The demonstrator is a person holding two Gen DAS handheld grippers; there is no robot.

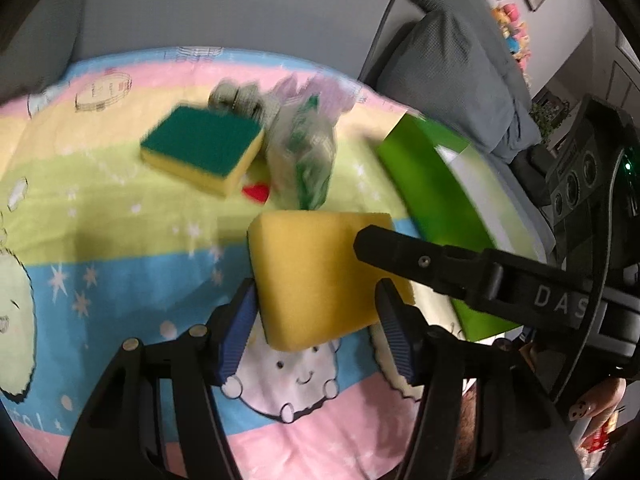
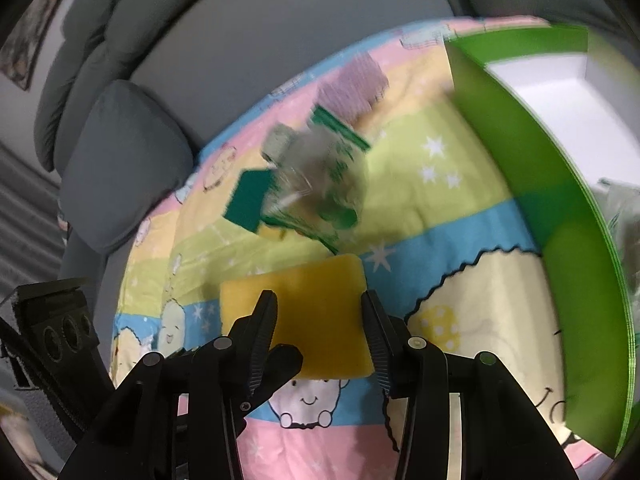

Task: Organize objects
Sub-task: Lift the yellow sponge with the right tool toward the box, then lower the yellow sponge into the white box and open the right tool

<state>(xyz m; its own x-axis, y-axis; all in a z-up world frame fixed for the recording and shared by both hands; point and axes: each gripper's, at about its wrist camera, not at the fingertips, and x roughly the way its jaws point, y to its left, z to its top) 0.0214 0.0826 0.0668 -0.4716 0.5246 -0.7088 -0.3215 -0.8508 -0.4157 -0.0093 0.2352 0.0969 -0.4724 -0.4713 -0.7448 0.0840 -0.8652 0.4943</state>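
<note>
L wrist view, going left to right: striped cartoon blanket (image 1: 120,220) is lying under everything. Ahead-left of the left gripper (image 1: 316,328) a sponge w/ green scrub top (image 1: 202,146) is sitting flat, well beyond the fingertips. Just to its right a clear plastic packet w/ green print (image 1: 304,152) is lying, blurred, contents not readable. Straight ahead, the yellow sponge (image 1: 320,276) is sitting between the L gripper's blue pads (image 1: 236,336); jaws are standing about sponge-width apart, both pads seeming to touch its sides, but whether they're really clamping it I can't tell. A black finger of the right gripper (image 1: 384,246) is reaching in from the right and overlapping the sponge's right upper corner. Farther right the green box (image 1: 432,184) w/ white inside is sitting, near the sponge.

R wrist view, left to right: L gripper's finger (image 2: 280,364) is showing at lower left, beside the R gripper's left pad. Right gripper (image 2: 318,328) is straddling the yellow sponge (image 2: 316,312), jaws parted roughly to sponge width, right pad at its edge; firm grip or not — can't tell. Beyond, the green-top sponge (image 2: 248,200) and the packet (image 2: 320,176) are lying ahead. Green box (image 2: 560,240) is standing close on the right.
</note>
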